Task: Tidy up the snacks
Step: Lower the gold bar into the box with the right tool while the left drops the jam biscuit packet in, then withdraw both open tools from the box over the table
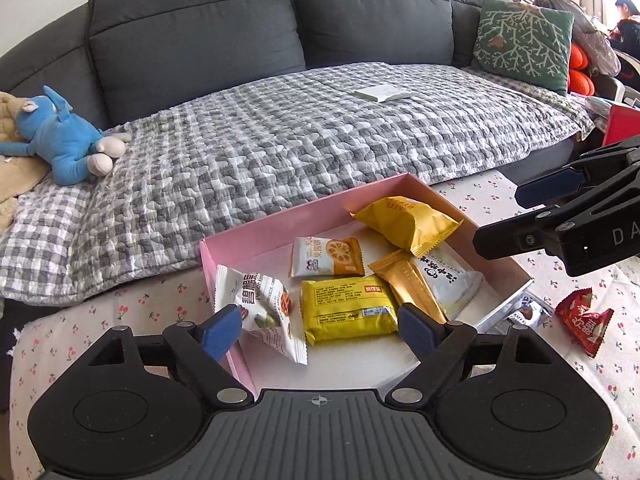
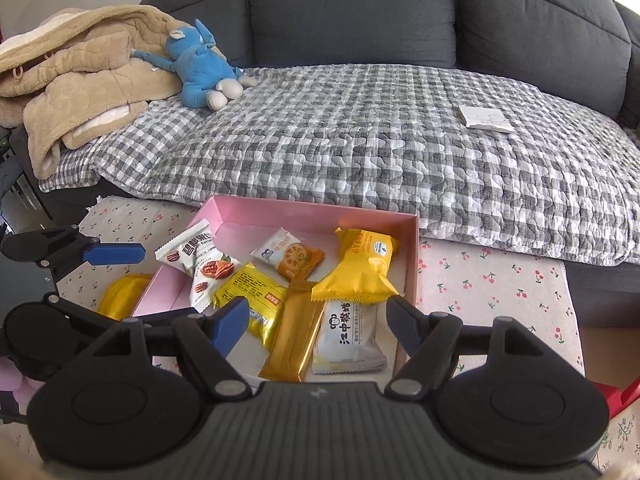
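Six snack packets lie in the pink box (image 2: 256, 212) on the cherry-print tablecloth (image 1: 480, 196); red packet (image 1: 585, 322) waits outside, just beside its corner. Left gripper (image 1: 320, 326) & right gripper (image 2: 318, 322): fingers apart, nothing between. Probably light, crinkly, slippery foil w/ crushable contents, so pinch the red one by its crimped end seal, gently.

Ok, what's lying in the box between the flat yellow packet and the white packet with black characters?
A gold stick-shaped packet lies between the flat yellow packet and the white packet, touching both. The right wrist view shows it best.
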Available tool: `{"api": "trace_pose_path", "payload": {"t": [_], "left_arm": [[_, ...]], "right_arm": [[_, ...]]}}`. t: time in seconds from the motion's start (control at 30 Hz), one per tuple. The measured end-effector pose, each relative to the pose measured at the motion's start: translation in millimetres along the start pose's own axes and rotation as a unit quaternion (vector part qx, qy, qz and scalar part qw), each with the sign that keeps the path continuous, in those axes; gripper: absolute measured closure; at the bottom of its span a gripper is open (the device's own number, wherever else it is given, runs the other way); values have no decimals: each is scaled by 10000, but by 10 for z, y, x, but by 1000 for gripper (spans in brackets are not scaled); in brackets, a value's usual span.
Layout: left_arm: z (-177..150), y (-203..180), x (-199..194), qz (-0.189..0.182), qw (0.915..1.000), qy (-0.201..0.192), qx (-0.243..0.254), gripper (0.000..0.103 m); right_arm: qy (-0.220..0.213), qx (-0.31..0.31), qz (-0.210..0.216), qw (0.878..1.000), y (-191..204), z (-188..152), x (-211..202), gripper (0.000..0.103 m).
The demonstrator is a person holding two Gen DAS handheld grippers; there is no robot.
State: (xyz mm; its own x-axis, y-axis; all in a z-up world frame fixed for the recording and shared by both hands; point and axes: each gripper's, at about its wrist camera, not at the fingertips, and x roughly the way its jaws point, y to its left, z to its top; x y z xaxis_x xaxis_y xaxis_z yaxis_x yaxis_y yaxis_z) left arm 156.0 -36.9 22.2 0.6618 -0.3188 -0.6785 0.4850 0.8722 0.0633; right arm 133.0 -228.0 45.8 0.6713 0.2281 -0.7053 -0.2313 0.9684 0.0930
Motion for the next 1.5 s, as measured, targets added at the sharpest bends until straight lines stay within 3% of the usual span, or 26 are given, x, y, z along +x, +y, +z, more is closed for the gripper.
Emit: {"api": "trace_pose_path", "payload": {"t": [0.43, 0.83, 1.2, 1.37, 1.5], "left_arm": [[-439, -131, -542, -268, 9996, -33, -129, 5], [-854, -227, -848, -277, 9994, -183, -55, 2], [-1177, -272, -886, -327, 9989, -208, 259, 2], [-1281, -299, -778, -356, 9987, 19, 350, 2], [-1277, -324, -743, -208, 9986, -32, 482, 2]], "right_arm": [[-3, -259, -65, 9996, 293, -368, -343, 11], [-56, -129, -89, 9999, 408, -750, -510, 3], [-215, -742, -139, 9969, 376, -1103, -556, 1], [-48, -1022, -140, 9947, 433, -1225, -464, 1], [6, -1297, 18, 9916, 526, -1283, -409, 1]]}}
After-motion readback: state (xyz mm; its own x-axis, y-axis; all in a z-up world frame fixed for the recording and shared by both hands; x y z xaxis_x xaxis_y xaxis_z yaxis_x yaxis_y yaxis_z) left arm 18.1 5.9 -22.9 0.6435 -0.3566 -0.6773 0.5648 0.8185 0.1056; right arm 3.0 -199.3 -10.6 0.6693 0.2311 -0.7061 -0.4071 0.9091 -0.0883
